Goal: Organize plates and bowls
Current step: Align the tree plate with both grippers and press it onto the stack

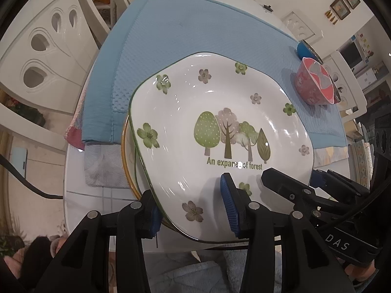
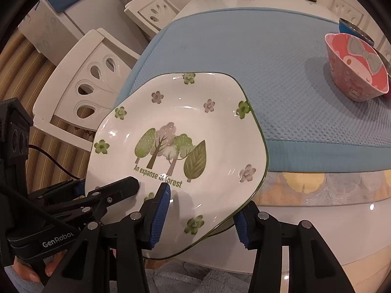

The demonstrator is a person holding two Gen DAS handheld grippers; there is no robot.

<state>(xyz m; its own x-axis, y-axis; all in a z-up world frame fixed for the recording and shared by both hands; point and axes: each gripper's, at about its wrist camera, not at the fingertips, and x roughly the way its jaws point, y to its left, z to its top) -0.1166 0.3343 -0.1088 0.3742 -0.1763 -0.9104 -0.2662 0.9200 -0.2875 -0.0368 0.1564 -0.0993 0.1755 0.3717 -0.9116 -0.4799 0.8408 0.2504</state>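
- White table point(image 2: 317, 232) first. It carries everything here, and its near edge runs just beyond both grippers.
- Blue mat point(image 1: 195, 36) covers the far half of the table, wide open in the middle.
- Forest plate point(image 1: 220, 112) is the thing in play. It sits at the near edge of the table with its far side over the front of the mat. It is a rounded square, so no long axis decides the grip.
- Under it on the left peeks a gold-rimmed plate point(image 1: 127, 166) — the forest plate looks stacked on it, though I cannot tell whether it rests there or is tipped clear.
- Left gripper point(image 1: 190, 213) takes the plate's near-left corner. One pad is on the glazed face, the other outside the rim, and it looks clamped on that rim.
- Right gripper point(image 2: 200, 222) takes the near-right corner with the rim running through its gap. One pad is on top and one below the edge, but I cannot tell whether they are pressing.
- So the plate stretches forward from both sets of fingers, held on both sides of its near edge — any lift has to rise evenly.
- Pink bowl point(image 2: 356, 73) stands far right on the mat, well apart from the plate and nearer the right hand.
- Blue bowl point(image 1: 303, 48) sits just behind it.
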